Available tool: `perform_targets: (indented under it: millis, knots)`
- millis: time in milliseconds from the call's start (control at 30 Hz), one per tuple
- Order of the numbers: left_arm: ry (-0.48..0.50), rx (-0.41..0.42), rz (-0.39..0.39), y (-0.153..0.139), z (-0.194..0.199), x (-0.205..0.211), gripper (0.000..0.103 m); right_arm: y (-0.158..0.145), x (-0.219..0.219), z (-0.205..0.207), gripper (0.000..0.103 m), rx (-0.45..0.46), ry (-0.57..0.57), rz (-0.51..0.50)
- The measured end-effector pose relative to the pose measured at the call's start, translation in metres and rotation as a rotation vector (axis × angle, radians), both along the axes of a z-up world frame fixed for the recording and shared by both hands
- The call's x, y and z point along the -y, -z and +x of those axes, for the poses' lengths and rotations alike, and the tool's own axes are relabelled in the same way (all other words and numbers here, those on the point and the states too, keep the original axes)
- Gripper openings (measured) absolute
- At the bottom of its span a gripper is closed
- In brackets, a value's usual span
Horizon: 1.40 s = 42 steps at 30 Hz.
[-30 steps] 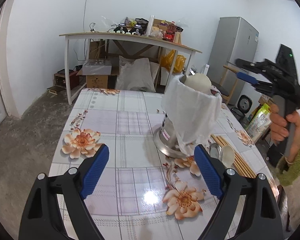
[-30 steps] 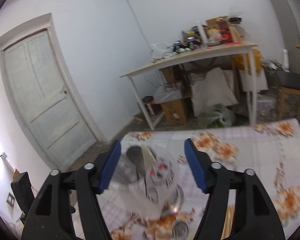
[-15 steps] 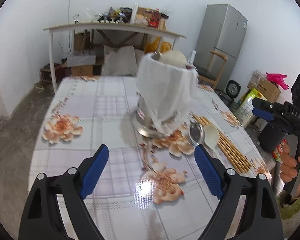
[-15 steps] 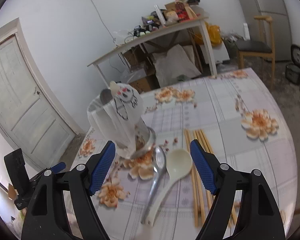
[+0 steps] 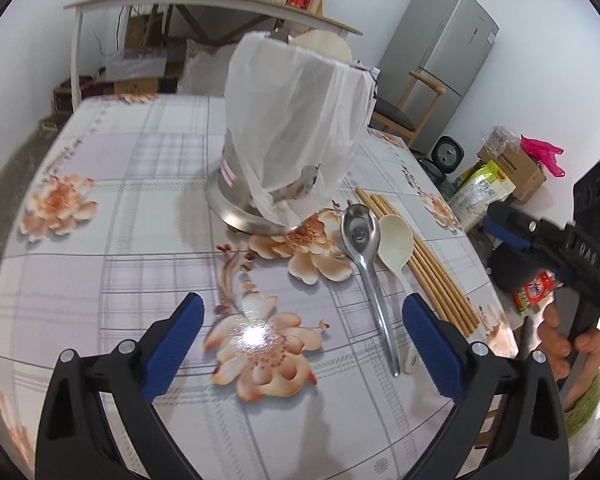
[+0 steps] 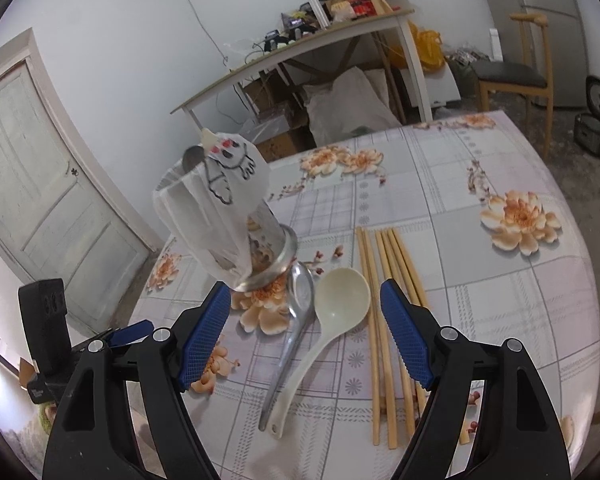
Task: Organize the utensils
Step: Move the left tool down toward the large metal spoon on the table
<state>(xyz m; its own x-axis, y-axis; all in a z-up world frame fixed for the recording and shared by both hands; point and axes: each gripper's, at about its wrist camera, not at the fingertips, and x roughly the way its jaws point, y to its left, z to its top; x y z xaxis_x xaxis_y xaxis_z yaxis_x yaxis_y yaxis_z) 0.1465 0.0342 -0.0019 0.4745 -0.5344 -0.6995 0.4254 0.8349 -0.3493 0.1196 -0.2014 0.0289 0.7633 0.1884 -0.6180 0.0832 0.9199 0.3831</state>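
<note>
a glossy floral tablecloth [image 5: 148,184] mirrors the lamp at lower centre, under a shiny metal holder [image 5: 256,204] draped in thin white plastic, a polished steel spoon [image 5: 364,248], a smooth cream plastic ladle [image 6: 332,320] and matt wooden chopsticks [image 6: 384,312].

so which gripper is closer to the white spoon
Right. The right gripper hangs open just over the white spoon, which shows between its fingers. The left gripper is open off to the spoon's side, over bare tablecloth.
</note>
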Motion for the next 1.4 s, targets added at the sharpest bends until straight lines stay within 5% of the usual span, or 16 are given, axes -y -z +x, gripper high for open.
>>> perform_targets:
  millis: [400, 900, 1233, 1400]
  knots:
    - [0.06, 0.016, -0.016, 0.0, 0.015, 0.019, 0.097, 0.019, 0.014, 0.006, 0.074, -0.042, 0.001, 0.028]
    - [0.215, 0.255, 0.201, 0.0, 0.022, 0.088, 0.097, 0.028, 0.03, 0.0, 0.068, -0.067, 0.04, 0.015]
    - [0.288, 0.194, 0.226, 0.022, 0.046, 0.128, 0.061, 0.038, 0.033, 0.006, 0.065, -0.089, 0.045, 0.037]
    - [0.262, 0.147, 0.253, 0.035, 0.056, 0.14, 0.051, 0.04, 0.033, 0.007, 0.065, -0.088, 0.038, 0.041]
